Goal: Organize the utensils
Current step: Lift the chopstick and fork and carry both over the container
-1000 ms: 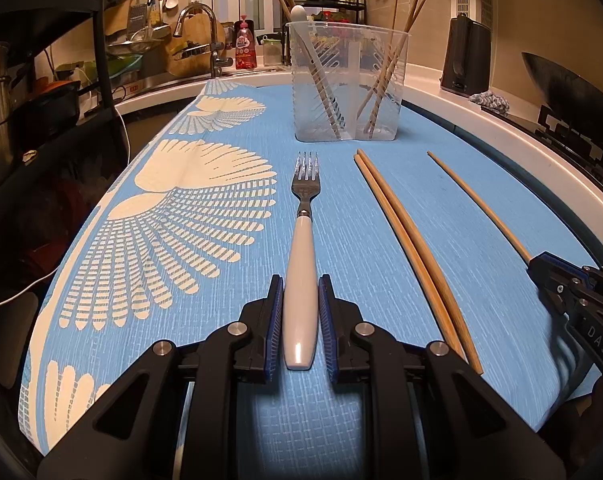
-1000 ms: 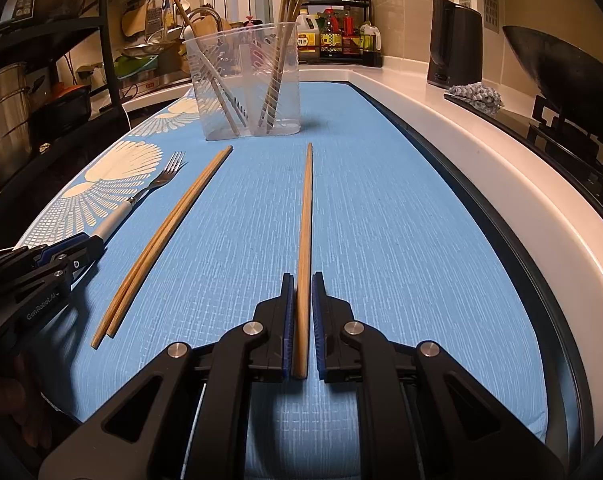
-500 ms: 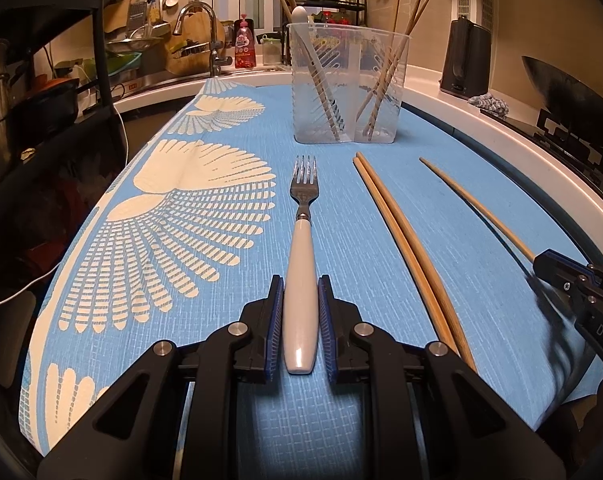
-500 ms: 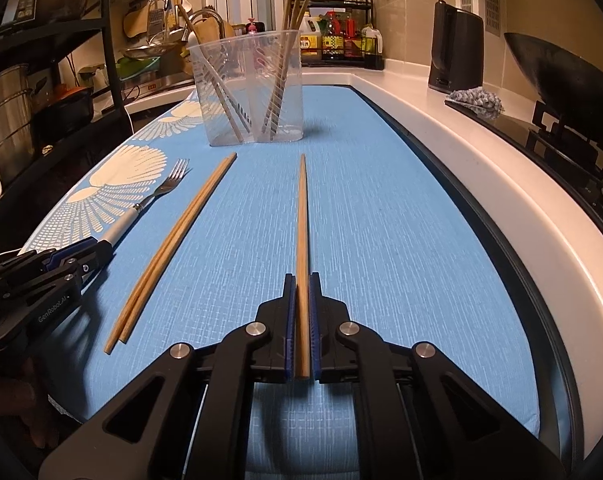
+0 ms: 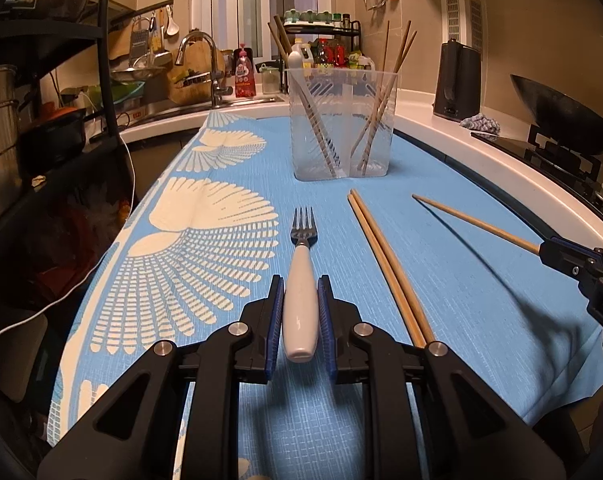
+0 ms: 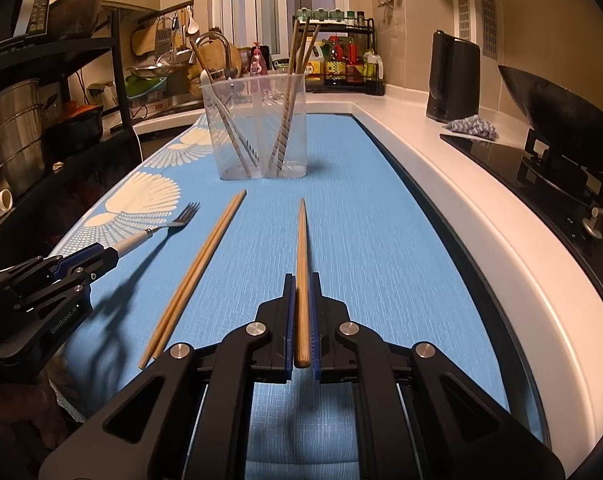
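- Your left gripper (image 5: 300, 320) had its jaws clamped on the white handle of the fork (image 5: 301, 280); blue pads pressed both sides, tines pointed away toward the holder.
- The fork was clear of the surface (image 5: 481, 320), with its shadow on the cloth below it.
- Your right gripper (image 6: 301, 320) had its jaws clenched on the thick end of a single chopstick (image 6: 301, 264); the tip pointed at the holder.
- That chopstick was also off the surface; its shadow ran separately across the cloth in the left wrist view.
- A pair of chopsticks (image 5: 385, 264) lay flat on the cloth between your two grippers, side by side and touching, untouched by either.
- The clear plastic utensil holder (image 6: 257, 128) stood upright at the far end of the cloth, well apart from both grippers.
- It already held several chopsticks leaning against its walls; I couldn't tell which compartment each sat in.
- The blue cloth with the white fan pattern (image 5: 205, 208) covered the surface.
- Beyond: a black kettle (image 6: 453, 76) and a wok (image 6: 557, 120) on the right, a sink tap (image 5: 199, 64) on the left.
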Available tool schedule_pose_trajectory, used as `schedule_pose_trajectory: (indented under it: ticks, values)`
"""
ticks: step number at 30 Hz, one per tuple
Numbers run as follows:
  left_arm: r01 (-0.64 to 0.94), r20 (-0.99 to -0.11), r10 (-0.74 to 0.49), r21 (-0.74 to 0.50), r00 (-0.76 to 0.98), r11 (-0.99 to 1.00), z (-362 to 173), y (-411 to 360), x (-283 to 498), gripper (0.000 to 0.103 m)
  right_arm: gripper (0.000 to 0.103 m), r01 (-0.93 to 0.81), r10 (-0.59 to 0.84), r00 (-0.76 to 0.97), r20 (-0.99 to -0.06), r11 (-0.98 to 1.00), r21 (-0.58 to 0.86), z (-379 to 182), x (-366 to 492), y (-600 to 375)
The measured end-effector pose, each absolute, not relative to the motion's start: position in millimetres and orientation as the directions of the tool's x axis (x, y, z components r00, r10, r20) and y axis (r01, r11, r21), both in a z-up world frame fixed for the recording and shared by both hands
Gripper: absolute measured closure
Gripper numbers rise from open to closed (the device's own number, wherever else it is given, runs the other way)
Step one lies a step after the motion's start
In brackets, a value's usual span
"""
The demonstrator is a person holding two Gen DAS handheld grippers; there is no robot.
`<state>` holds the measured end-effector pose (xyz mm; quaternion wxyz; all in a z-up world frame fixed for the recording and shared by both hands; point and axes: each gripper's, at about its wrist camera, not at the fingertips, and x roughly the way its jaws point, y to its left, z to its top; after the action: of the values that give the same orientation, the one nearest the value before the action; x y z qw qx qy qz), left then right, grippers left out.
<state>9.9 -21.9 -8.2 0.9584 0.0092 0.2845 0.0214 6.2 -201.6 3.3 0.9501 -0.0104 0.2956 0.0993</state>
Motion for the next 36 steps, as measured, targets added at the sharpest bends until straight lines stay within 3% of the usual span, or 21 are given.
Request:
schedule_pose_trajectory:
  ticks: [20, 36]
  values:
    - [-0.019, -0.399, 0.031, 0.032, 0.916, 0.999, 38.8, -21.3, -10.7, 0.086, 0.096, -0.216, 0.212, 0.866, -0.454, 0.975, 0.043, 71.1, -2.3, -206.9]
    - [-0.003, -0.379, 0.003, -0.001, 0.925, 1.000, 80.8, -16.2, 11.8, 0.086, 0.096, -0.263, 0.262, 0.876, -0.406, 0.963, 0.055, 125.4, 25.0, -196.0]
